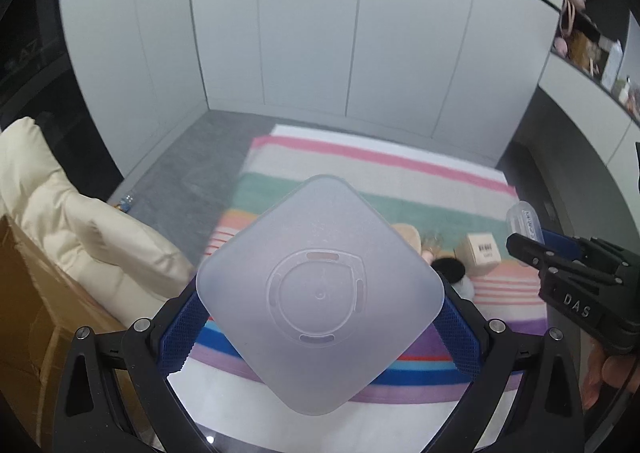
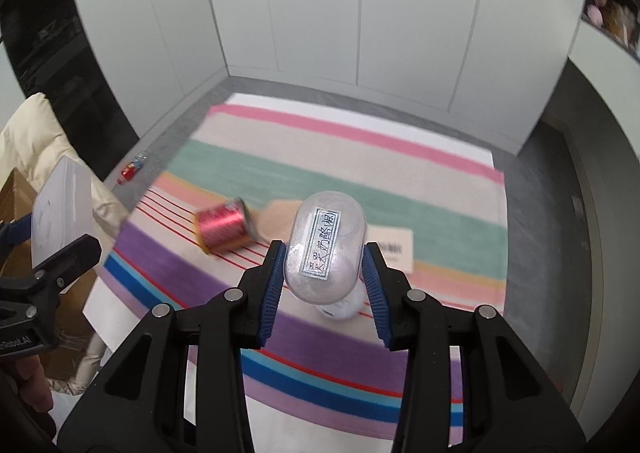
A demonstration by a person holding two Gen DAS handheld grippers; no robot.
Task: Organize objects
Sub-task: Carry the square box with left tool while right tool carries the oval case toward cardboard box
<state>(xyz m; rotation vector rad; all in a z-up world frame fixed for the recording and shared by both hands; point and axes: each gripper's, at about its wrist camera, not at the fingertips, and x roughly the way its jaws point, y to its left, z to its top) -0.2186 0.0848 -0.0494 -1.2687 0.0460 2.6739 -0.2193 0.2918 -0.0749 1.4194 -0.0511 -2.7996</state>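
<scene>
A frosted white square container (image 1: 320,293) fills the left wrist view, its underside facing the camera. My left gripper (image 1: 320,317) is shut on it, blue pads (image 1: 188,321) pressing two opposite sides. The right wrist view shows this container (image 2: 62,213) at the left edge in the left gripper (image 2: 60,253). My right gripper (image 2: 324,273) is shut on a clear oval capsule box (image 2: 326,249) with a printed label. This capsule box (image 1: 524,219) shows at the right of the left view, in the right gripper (image 1: 532,245). Both hang above a striped rug (image 2: 360,181).
On the rug lie a red can (image 2: 222,227), a beige object (image 2: 280,219), a white carton (image 2: 390,249) and a small white item (image 2: 344,307). A cream puffy jacket (image 1: 80,233) drapes over a cardboard box (image 1: 24,313). A small bottle (image 2: 134,169) lies on the grey floor.
</scene>
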